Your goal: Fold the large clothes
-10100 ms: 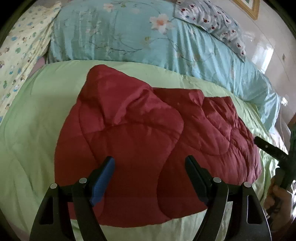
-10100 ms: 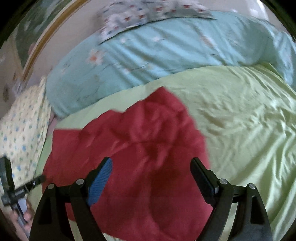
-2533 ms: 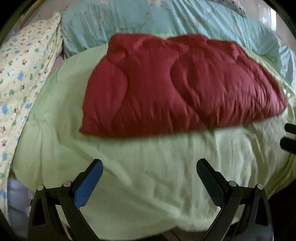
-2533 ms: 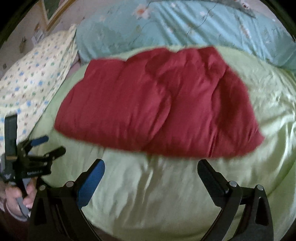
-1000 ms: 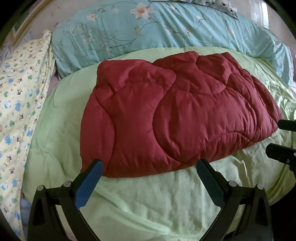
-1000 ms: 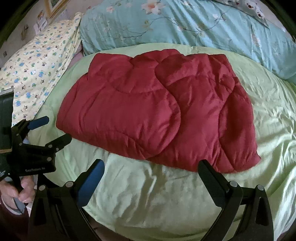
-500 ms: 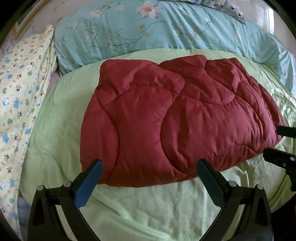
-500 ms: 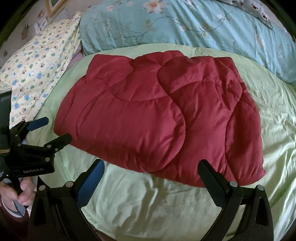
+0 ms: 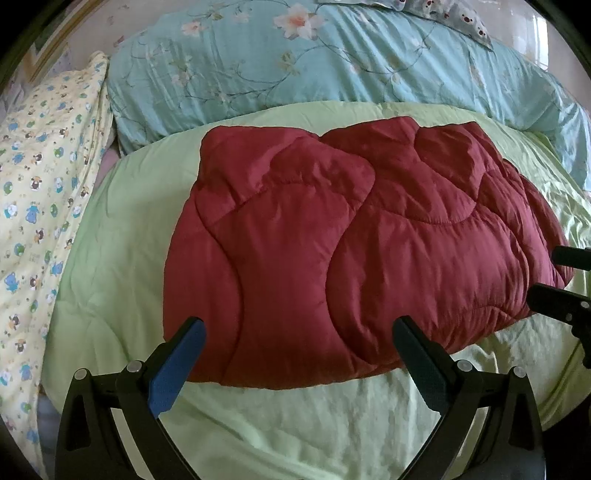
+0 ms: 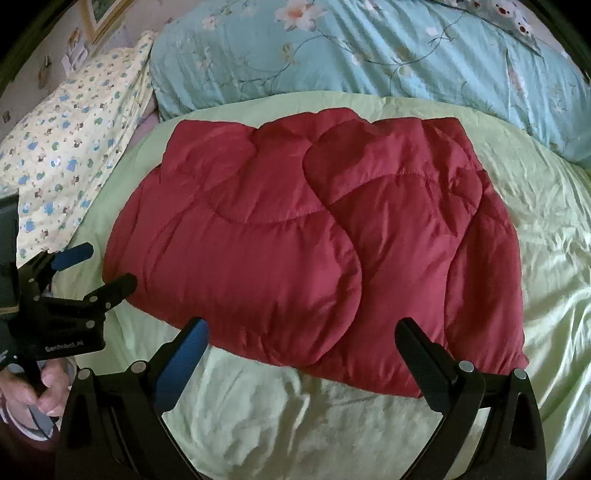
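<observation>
A dark red quilted garment (image 9: 351, 251) lies folded into a broad flat block on a light green bedspread (image 9: 295, 424); it also shows in the right wrist view (image 10: 314, 240). My left gripper (image 9: 297, 332) is open and empty, fingertips just over the garment's near edge at its left part. My right gripper (image 10: 301, 334) is open and empty over the near edge at the right part. The left gripper shows at the left of the right wrist view (image 10: 90, 267). The right gripper's fingers (image 9: 561, 299) show at the right edge of the left wrist view.
A pale blue floral duvet (image 9: 332, 66) lies rolled along the back of the bed. A yellow patterned blanket (image 9: 40, 192) lies at the left. A patterned pillow (image 10: 517, 14) sits at the back right. Green bedspread (image 10: 295, 424) lies between the garment and the bed's near edge.
Both grippers have moved forward toward the garment's near edge over the last seconds. Both stay open. The garment has not moved in the last second.
</observation>
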### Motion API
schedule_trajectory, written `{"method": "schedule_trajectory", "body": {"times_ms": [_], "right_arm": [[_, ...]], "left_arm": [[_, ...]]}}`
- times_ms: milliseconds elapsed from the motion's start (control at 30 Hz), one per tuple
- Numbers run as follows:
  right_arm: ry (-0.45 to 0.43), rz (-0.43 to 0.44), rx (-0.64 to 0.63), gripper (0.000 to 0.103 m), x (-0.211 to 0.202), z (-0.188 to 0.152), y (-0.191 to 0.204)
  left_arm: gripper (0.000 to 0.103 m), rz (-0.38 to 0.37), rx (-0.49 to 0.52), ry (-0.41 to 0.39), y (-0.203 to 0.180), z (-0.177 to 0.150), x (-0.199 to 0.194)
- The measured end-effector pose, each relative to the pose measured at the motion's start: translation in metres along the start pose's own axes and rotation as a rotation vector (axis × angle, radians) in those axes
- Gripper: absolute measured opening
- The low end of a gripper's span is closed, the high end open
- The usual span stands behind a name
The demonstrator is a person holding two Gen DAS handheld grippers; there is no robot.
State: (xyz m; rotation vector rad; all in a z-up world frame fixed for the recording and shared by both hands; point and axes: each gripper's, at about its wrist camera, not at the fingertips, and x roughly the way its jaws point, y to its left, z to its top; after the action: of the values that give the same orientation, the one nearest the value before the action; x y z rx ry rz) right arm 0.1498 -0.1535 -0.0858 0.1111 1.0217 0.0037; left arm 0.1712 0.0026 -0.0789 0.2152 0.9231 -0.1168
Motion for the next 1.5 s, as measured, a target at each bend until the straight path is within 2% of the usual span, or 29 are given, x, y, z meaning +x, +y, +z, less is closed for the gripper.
{"method": "schedule_trajectory", "body": {"times_ms": [433, 1133, 1500], "right_arm": [[-0.002, -0.006, -0.004, 0.102, 0.005, 0.011, -0.003], [-0.017, -0.002, -0.019, 0.102, -0.006, 0.007, 0.003], [-0.033, -0.040, 0.008, 0.102, 0.003, 0.019, -0.010]], "left_arm": [[0.102, 0.000, -0.032, -0.001, 0.007, 0.008, 0.004], [0.102, -0.007, -0.023, -0.028, 0.002, 0.005, -0.011], [0.102, -0.010, -0.080, -0.017, 0.025, 0.022, 0.009]]}}
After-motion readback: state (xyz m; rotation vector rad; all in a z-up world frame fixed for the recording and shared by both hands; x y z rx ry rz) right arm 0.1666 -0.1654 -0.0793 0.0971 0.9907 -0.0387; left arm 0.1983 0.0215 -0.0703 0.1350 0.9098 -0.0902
